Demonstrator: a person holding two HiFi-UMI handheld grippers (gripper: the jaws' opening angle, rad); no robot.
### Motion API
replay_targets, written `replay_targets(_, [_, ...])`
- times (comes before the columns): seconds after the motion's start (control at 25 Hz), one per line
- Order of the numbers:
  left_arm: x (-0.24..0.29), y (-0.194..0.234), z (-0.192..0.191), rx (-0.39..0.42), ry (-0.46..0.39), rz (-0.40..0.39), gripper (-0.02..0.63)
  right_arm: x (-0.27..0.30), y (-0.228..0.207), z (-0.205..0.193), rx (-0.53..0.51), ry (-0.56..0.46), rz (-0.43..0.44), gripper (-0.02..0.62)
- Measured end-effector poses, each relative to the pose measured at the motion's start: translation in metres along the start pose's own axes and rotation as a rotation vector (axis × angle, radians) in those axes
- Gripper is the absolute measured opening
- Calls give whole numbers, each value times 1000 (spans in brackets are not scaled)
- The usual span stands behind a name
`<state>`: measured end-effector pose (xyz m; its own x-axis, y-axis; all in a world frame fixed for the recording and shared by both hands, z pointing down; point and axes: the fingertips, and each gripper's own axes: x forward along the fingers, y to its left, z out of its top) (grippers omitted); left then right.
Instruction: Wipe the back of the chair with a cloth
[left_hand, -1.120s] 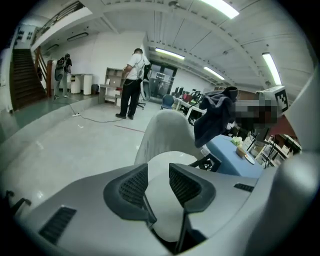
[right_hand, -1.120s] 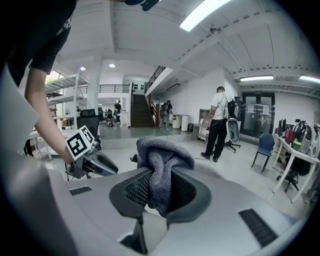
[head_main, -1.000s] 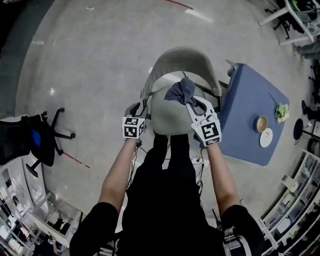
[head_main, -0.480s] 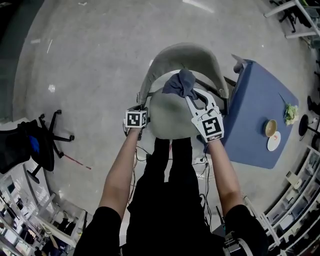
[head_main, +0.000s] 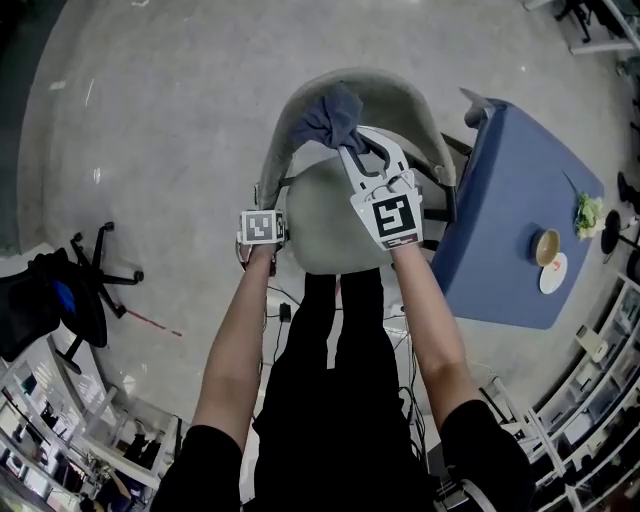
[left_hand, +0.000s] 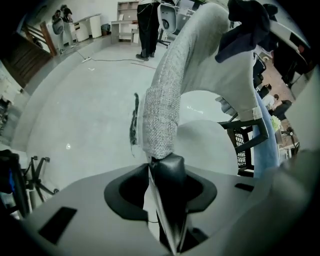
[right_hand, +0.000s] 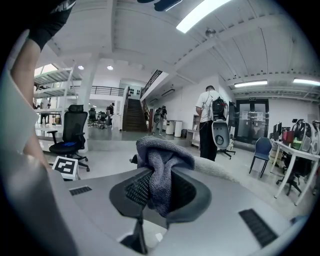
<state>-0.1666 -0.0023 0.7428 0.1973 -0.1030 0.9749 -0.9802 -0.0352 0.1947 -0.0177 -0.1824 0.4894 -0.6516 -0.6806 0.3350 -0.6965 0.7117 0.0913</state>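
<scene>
Two grippers counted, one per hand.

Right gripper (head_main: 350, 148): one dark blue-grey cloth (head_main: 326, 116) is pinched between its fingers (right_hand: 131, 192), which are drawn narrow on the fabric. The bunched cloth is laid against the top edge of the backrest (head_main: 405, 100), left of its middle in the head view.

Left gripper (head_main: 262, 232): pointed steeply down at the chair's left side. Its fingers (left_hand: 122, 187) have just been closing. They are held fairly wide on one black bracket (left_hand: 171, 172) at the lower end of the backrest's woven grey edge. The pads appear to be pressed against it.

One grey chair (head_main: 330, 220) is noted, with the seat at the middle of the head view and the backrest curved round its far side.

One blue table (head_main: 500, 200) is seen just right of the chair, and three things are carried on it:
- one cup (head_main: 547, 246)
- one white saucer (head_main: 553, 273)
- one small green plant (head_main: 589, 213)

One black office chair (head_main: 60, 300) is parked well apart on the floor (head_main: 150, 120) to the left. In the right gripper view, one person with a backpack (right_hand: 209, 117) is seen standing far off.
</scene>
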Motion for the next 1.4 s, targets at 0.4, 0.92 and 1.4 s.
replay_targets(0.4, [10, 5, 0, -120, -27, -18, 123, 56, 10, -8, -45, 3, 20, 84])
replay_targets(0.92, [12, 7, 2, -98, -38, -13, 121, 86, 3, -19, 43, 26, -40, 84])
replay_targets(1.4, [12, 3, 2, -96, -31, -16, 123, 67, -39, -26, 94, 27, -135, 84])
